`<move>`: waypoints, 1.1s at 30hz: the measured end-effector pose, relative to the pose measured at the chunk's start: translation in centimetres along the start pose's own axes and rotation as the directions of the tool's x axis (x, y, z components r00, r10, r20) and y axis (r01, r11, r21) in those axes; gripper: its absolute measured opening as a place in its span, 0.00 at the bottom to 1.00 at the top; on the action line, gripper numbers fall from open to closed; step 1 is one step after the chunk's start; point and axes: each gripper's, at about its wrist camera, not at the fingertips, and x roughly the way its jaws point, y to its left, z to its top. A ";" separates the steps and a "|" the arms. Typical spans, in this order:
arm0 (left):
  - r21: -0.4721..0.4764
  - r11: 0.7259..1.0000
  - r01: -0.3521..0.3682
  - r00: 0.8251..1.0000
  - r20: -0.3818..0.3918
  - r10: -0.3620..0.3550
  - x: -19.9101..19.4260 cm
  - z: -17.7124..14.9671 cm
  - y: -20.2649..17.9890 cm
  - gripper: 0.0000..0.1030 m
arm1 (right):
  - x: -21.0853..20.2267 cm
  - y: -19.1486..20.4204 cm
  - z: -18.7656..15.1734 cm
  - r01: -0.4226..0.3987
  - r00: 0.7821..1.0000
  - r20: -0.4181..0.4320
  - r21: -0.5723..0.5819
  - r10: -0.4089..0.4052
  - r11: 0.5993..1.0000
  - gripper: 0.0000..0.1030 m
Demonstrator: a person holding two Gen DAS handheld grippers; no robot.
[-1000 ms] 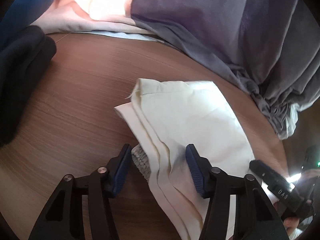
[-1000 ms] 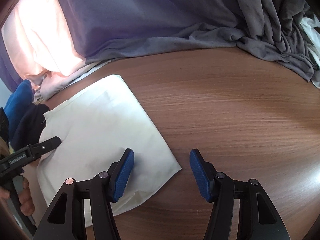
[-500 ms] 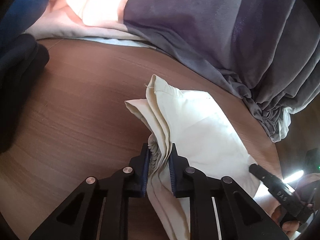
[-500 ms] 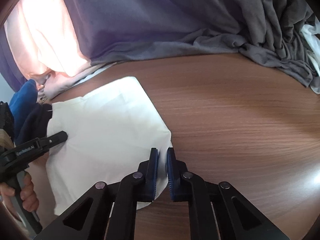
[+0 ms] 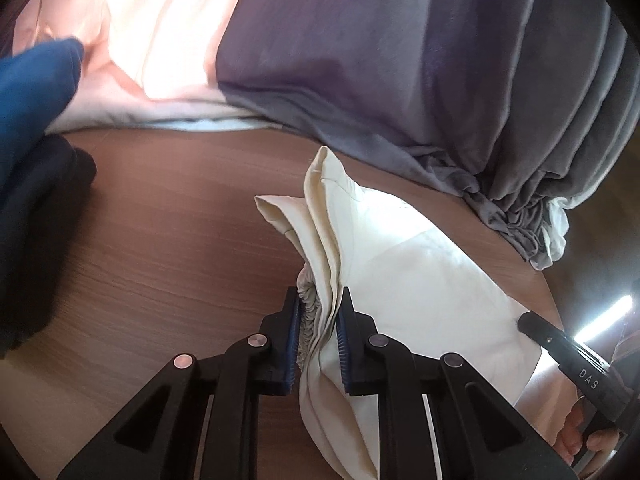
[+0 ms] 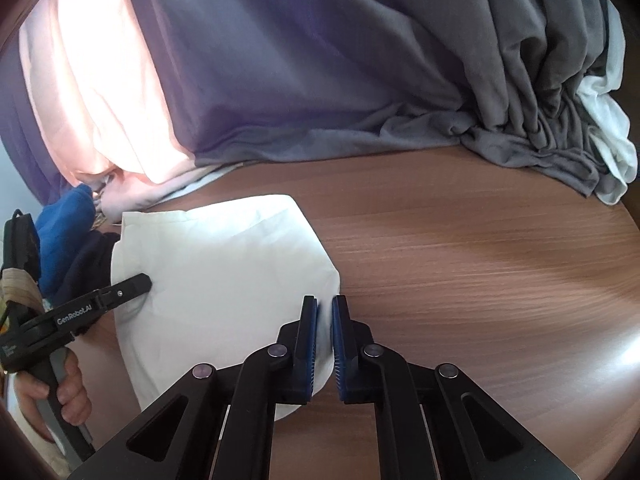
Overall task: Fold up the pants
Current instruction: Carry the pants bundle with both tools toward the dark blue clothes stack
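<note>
Pants (image 5: 400, 264), cream-white, lie folded on the brown wood-grain bench (image 6: 460, 264), with one end lifted off the surface at both near corners. Left hand-held gripper (image 5: 318, 336): blue pads clamped on a bunched stack of layers at the pants' edge, a gathered elastic waistband showing just inside the left pad. The cloth rises in a ridge from that pinch and fans out toward the far side, its upper corner standing up and pointing at the heap behind. Right hand-held gripper (image 6: 324, 340): jaws nearly together, pinching a thin edge of the same pants at the corner nearest the bare wood; the fabric curves up into the pads there. Both sets of jaws have just been closing, with cloth between them in each case.

In the right wrist view the left gripper's black finger tip sits on the pants' far-left edge, a person's hand (image 6: 60, 392) wrapped around its handle. In the left wrist view the right gripper's finger enters from the lower right, touching the pants' edge.

Behind the pants: a large grey-purple garment pile (image 6: 360, 80) draped along the bench's far side, a pale pink cloth (image 5: 152, 40) beside it, a blue garment (image 5: 32, 88) and a dark navy one (image 5: 36, 208) at the left. Sunlight glares on the pink cloth.
</note>
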 end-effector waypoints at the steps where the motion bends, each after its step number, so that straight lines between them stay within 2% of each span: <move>1: 0.008 1.000 0.000 1.000 0.010 0.000 -0.6 0.0 -0.2 0.17 | -0.5 0.1 0.0 -0.002 1.000 0.008 0.000 0.002 1.000 0.08; 7: 0.031 0.999 0.008 0.997 0.073 -0.010 -4.4 0.0 -1.2 0.17 | -4.3 0.7 -0.3 -0.008 0.997 0.080 -0.026 0.010 1.000 0.08; 14: 0.056 0.998 -0.032 0.990 0.138 0.024 -8.7 0.9 -2.1 0.17 | -7.9 2.2 0.7 -0.040 0.984 0.168 -0.079 0.053 0.996 0.08; 19: 0.065 0.995 -0.075 0.979 0.194 0.061 -11.7 1.6 -1.6 0.17 | -9.6 4.0 1.7 -0.077 0.972 0.210 -0.127 0.102 0.989 0.08; 28: 0.092 0.988 -0.123 0.949 0.303 0.090 -17.1 3.9 1.8 0.17 | -11.3 9.2 3.1 -0.125 0.944 0.280 -0.187 0.175 0.974 0.08; 33: 0.115 0.987 -0.115 0.942 0.326 0.072 -19.3 5.8 5.3 0.17 | -11.6 13.8 4.0 -0.125 0.931 0.313 -0.207 0.187 0.970 0.08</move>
